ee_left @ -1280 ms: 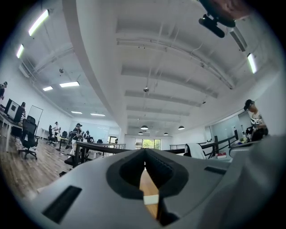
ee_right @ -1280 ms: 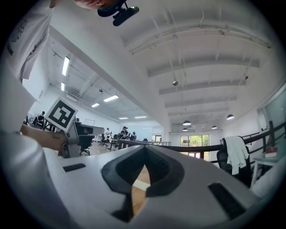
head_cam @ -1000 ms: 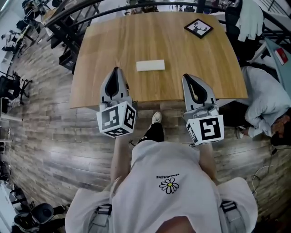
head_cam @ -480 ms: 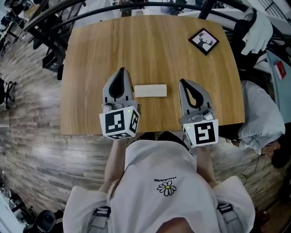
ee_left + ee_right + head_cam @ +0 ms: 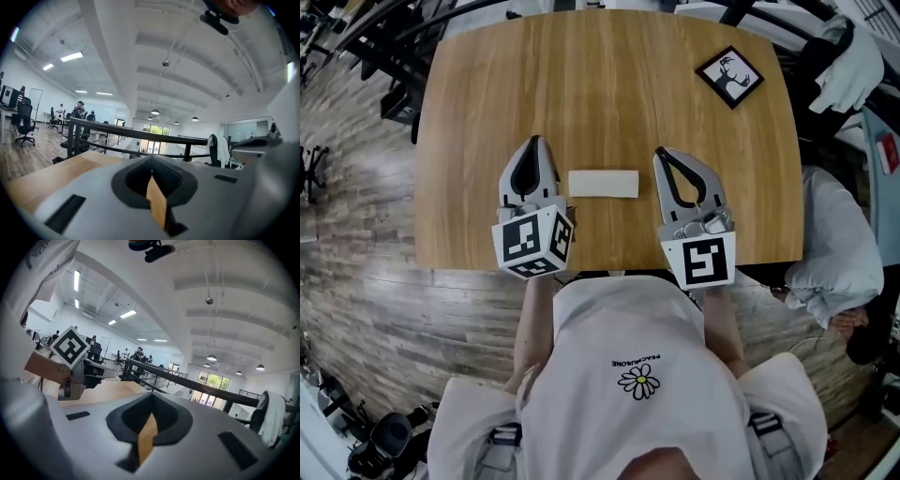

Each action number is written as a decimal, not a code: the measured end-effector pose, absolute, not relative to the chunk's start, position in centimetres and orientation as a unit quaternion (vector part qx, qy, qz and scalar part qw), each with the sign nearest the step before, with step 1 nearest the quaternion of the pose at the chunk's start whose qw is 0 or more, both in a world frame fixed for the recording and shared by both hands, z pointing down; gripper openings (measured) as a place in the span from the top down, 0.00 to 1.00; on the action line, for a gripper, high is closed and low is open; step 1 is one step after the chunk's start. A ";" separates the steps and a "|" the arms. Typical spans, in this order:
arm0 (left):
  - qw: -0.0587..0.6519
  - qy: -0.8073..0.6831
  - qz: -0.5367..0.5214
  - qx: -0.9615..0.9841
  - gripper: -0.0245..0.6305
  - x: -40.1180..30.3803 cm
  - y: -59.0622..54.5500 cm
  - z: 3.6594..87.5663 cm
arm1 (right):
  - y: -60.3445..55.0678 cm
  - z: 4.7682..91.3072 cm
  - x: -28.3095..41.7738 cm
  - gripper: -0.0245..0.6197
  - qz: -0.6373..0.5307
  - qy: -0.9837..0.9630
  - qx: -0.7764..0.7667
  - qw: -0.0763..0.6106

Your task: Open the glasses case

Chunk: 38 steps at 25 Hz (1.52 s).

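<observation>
wood-plank floor (image 5: 356,234) runs down the left side, and a light wooden table (image 5: 609,84) fills the middle of the head view. the left gripper (image 5: 533,142) is over the near-left part of the table and points toward the far edge, with its marker cube (image 5: 532,243) out at the near edge. its own view shows the two jaws pressed together with nothing between them. only a sliver of tabletop shows through the hollow behind the tips, and there's a black railing (image 5: 140,136) further off. just right of it is the glasses case (image 5: 603,184), a white oblong lying flat and crosswise with the lid down. it's close to the near edge, right between the two grippers, touching neither as far as i can see. the right gripper (image 5: 662,153) is on the other side of the case, also aimed at the far edge, jaws together and empty in its own view too. can't tell if either gripper rests on the wood or hangs just above it. the far right corner has a small black framed picture (image 5: 729,77), turned like a diamond. off the table's right edge another person (image 5: 834,234) in light clothes is hunched over.
</observation>
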State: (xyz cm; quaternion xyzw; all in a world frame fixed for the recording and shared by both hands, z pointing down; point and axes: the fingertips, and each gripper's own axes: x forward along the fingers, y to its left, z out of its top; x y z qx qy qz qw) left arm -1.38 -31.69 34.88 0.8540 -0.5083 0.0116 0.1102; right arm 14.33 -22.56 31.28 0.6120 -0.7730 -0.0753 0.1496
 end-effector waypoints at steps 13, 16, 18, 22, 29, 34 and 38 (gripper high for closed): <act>0.233 -0.423 0.186 0.856 0.80 -1.9 -27.6 48.8 | -23.9 42.2 12.5 0.68 -0.102 -0.836 0.378 0.385; 0.253 -0.398 0.245 0.847 0.78 -1.9 -24.9 52.8 | -23.2 45.7 11.6 0.68 -0.070 -0.843 0.339 0.412; 0.266 -0.380 0.274 0.842 0.77 -1.7 -23.9 54.7 | -22.8 47.9 11.3 0.67 -0.046 -0.845 0.323 0.424; 0.286 -0.362 0.304 0.834 0.74 -1.3 -23.3 57.2 | -21.4 51.8 10.8 0.63 -0.025 -0.839 0.284 0.464; 0.291 -0.359 0.314 0.829 0.74 -1.0 -23.8 58.8 | -19.8 56.8 10.2 0.57 -0.041 -0.817 0.243 0.521; 0.292 -0.355 0.312 0.831 0.76 -0.7 -23.9 58.9 | -20.0 58.4 10.7 0.57 -0.043 -0.803 0.250 0.538; 0.283 -0.339 0.316 0.840 0.81 -0.2 -23.7 58.8 | -20.2 58.9 11.1 0.57 -0.058 -0.793 0.255 0.550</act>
